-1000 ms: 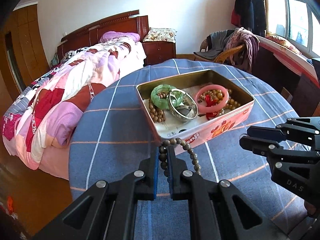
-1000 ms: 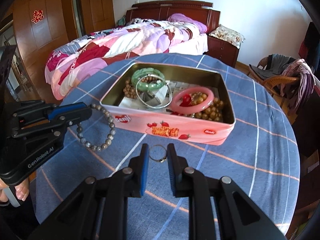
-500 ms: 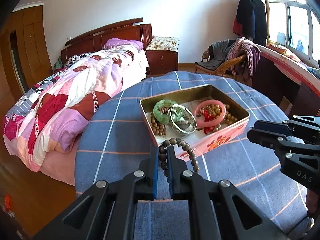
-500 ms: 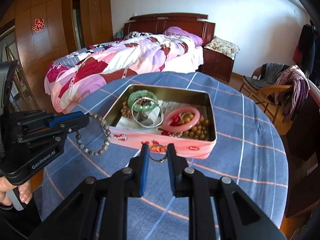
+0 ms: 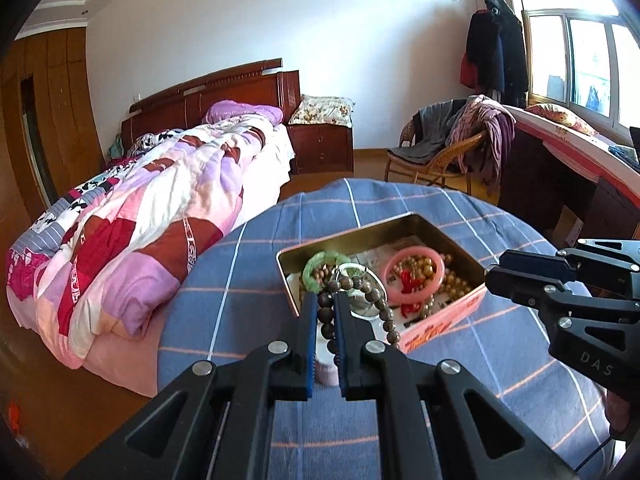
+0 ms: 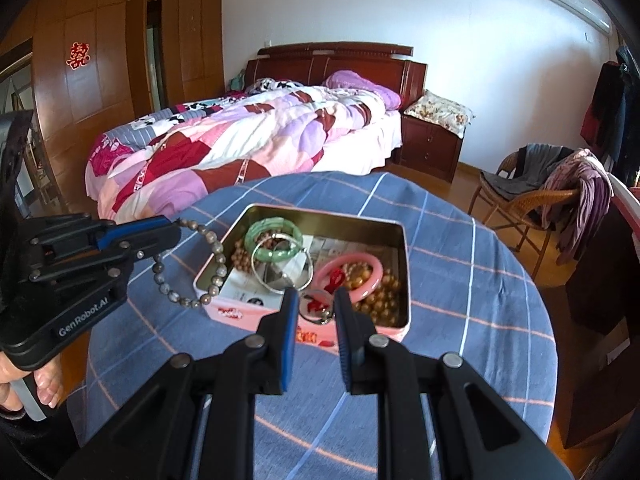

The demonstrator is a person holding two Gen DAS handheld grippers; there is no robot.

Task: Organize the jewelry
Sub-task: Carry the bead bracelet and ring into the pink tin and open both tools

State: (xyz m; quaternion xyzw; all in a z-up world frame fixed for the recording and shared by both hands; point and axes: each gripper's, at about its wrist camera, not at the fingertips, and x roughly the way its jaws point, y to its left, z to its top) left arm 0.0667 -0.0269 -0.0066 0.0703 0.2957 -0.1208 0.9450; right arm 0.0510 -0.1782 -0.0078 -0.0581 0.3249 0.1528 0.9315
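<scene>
A pink tin box (image 5: 444, 322) (image 6: 256, 312) sits on the blue checked tablecloth and holds a green bangle (image 6: 273, 240), a silver bangle (image 6: 282, 270), a pink bangle (image 6: 348, 276) and brown beads. My left gripper (image 5: 324, 300) is shut on a grey-brown bead bracelet (image 5: 376, 300) (image 6: 188, 264), which hangs above the tin's near left corner. My right gripper (image 6: 316, 300) is shut on a small thin ring (image 6: 318, 308) and holds it over the tin's front edge.
The round table (image 5: 248, 280) is covered in blue cloth with pale lines. A bed with a patchwork quilt (image 5: 152, 216) stands to the left. A wicker chair with clothes (image 5: 456, 148) and a desk (image 5: 560, 168) stand to the right.
Both grippers have risen and moved forward towards the tin, each with its piece. The bracelet and the ring now hang over the tin's edge instead of over the cloth.
</scene>
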